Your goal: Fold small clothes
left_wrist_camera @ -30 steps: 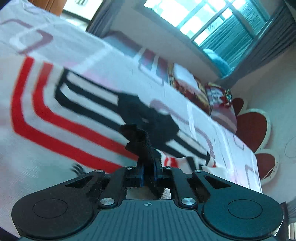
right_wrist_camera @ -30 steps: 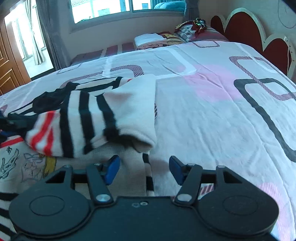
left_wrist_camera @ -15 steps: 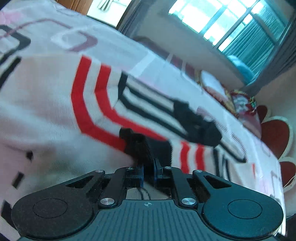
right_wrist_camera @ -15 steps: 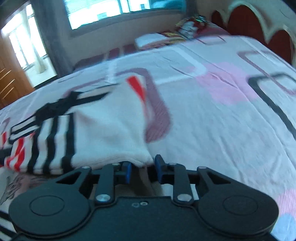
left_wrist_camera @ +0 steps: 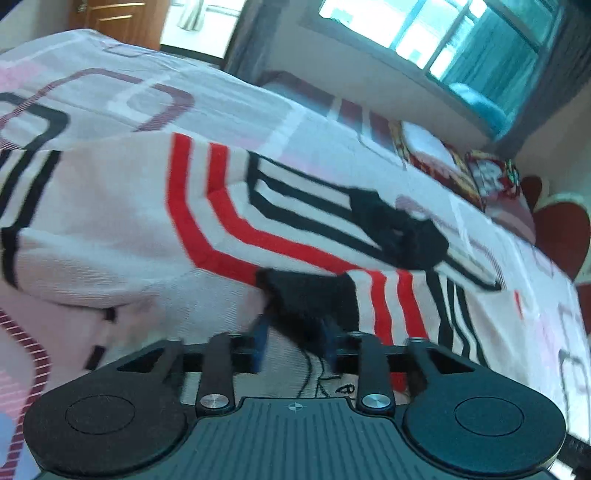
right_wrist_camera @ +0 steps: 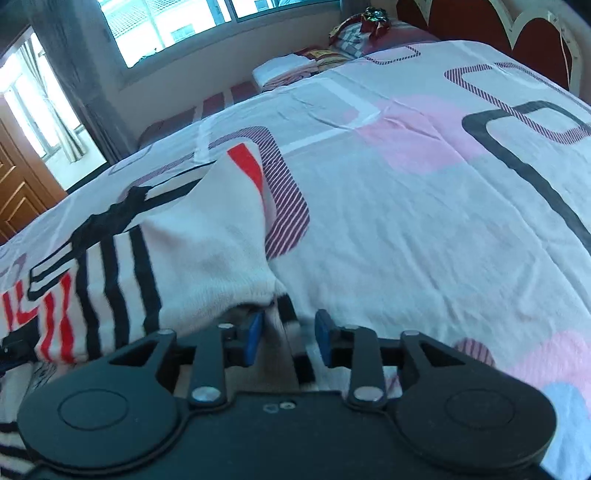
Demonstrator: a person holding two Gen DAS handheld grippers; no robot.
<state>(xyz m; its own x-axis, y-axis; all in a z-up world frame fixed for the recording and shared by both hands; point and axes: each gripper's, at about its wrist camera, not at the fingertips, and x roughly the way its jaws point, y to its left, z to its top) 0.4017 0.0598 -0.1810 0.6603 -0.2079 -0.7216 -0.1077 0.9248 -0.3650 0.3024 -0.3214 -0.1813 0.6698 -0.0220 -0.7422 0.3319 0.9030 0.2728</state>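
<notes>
A small white sweater [left_wrist_camera: 147,229] with red and black stripes lies on the bed, a sleeve folded across its body. It also shows in the right wrist view [right_wrist_camera: 184,258]. My left gripper [left_wrist_camera: 295,341] is open, its blue pads apart, with the sweater's black cuff [left_wrist_camera: 314,299] lying between and just ahead of them. My right gripper [right_wrist_camera: 284,336] is open at the sweater's right edge, with the white hem [right_wrist_camera: 266,295] just ahead of the pads.
The bedsheet [right_wrist_camera: 424,221] is white and pink with dark rounded squares. Folded clothes and pillows [right_wrist_camera: 295,68] sit at the head end by the red headboard [right_wrist_camera: 535,33]. A window and a wooden door [right_wrist_camera: 18,192] stand beyond the bed.
My left gripper was shut on the black cuff; its fingers have now opened and the cuff lies loose. My right gripper had closed in on the hem and has now opened again.
</notes>
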